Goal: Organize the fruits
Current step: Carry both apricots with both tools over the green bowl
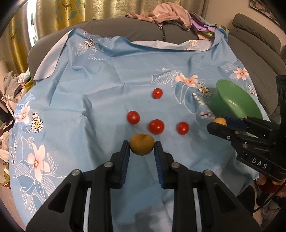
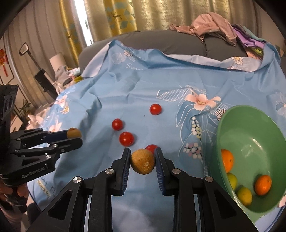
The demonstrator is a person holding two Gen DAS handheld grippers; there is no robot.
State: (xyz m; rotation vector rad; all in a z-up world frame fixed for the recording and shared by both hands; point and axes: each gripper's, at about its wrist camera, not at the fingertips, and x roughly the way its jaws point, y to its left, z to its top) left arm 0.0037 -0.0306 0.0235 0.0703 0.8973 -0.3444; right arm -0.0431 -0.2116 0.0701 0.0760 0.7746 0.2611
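My left gripper is shut on a small round brown fruit, held just above the blue flowered cloth. My right gripper is shut on a second brown fruit. Each gripper shows in the other's view: the right gripper at the right, the left gripper at the left. Several red tomatoes lie loose on the cloth, among them a far tomato and a near tomato. One tomato is half hidden behind the right fruit. A green bowl stands to the right.
The bowl, tilted toward me, holds two oranges and two yellow-green fruits. The cloth covers a grey sofa with a heap of clothes on its back. Clutter lies off the cloth's left edge.
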